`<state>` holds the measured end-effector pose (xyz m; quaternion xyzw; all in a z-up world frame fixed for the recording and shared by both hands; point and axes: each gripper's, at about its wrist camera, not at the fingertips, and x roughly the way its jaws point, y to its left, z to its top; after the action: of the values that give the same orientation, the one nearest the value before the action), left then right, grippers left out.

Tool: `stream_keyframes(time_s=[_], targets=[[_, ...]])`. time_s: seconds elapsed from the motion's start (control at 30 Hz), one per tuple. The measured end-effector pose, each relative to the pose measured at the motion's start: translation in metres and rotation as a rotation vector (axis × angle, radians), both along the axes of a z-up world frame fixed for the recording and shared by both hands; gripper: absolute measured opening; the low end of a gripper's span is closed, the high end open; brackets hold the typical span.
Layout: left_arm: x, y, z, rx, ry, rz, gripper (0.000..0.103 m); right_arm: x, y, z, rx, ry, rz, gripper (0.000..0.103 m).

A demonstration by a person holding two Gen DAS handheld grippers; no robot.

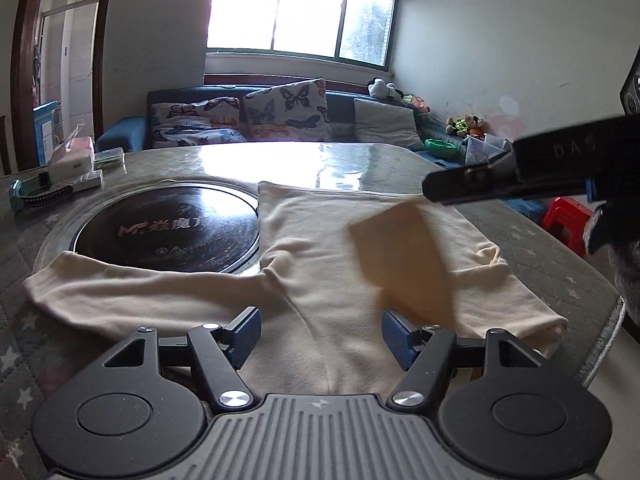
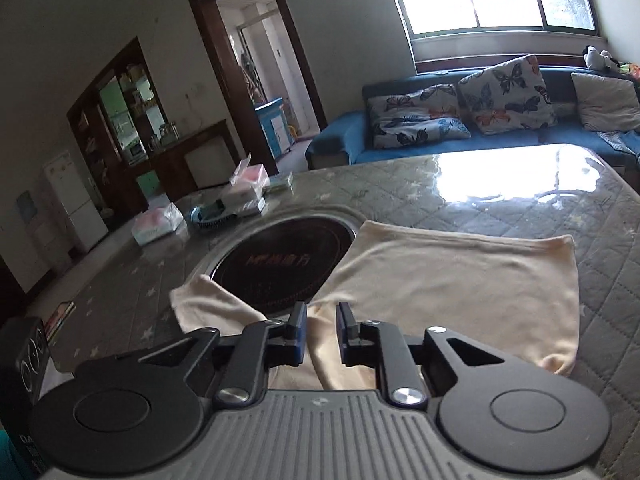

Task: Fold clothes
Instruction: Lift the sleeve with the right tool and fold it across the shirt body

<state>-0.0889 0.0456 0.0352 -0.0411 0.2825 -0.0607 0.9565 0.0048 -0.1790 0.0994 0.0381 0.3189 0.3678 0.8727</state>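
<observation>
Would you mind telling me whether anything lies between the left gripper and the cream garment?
Nothing visible does: the left gripper hangs open directly over the cream garment, with only a blurred tan patch in view beyond.

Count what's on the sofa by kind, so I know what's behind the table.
Butterfly cushions: 2
Plain grey cushions: 1
Panda soft toys: 1
Total: 4, counting only what shows clearly; the small toys at the sofa end are too small to tally.

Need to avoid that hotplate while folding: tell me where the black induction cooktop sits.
The black induction cooktop is sunk into the table, left of centre in the left wrist view, with the cream shirt overlapping its near and right rim.
</observation>
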Motion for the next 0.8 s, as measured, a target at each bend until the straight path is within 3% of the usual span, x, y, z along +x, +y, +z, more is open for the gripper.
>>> stream_keyframes(time_s=[0.17, 0.33, 0.53, 0.73, 0.8], targets=[[-0.002, -0.001, 0.006, 0.002, -0.02, 0.005, 0.07, -0.003, -0.027, -0.002, -0.078, -0.023, -0.036, 0.017], [0.003, -0.01, 0.009, 0.007, -0.024, -0.018, 0.068, -0.01, -0.065, -0.034, -0.251, 0.019, -0.088, 0.017], [0.016, -0.019, -0.004, 0.037, 0.035, -0.031, 0.052, -0.013, -0.094, -0.057, -0.27, 0.061, -0.11, 0.017], [0.019, -0.021, -0.008, 0.06, 0.057, -0.026, 0.049, 0.006, -0.082, -0.046, -0.326, -0.079, -0.039, 0.034], [0.02, -0.021, -0.009, 0.065, 0.064, -0.024, 0.047, 0.014, -0.071, -0.047, -0.384, -0.139, 0.02, 0.035]])
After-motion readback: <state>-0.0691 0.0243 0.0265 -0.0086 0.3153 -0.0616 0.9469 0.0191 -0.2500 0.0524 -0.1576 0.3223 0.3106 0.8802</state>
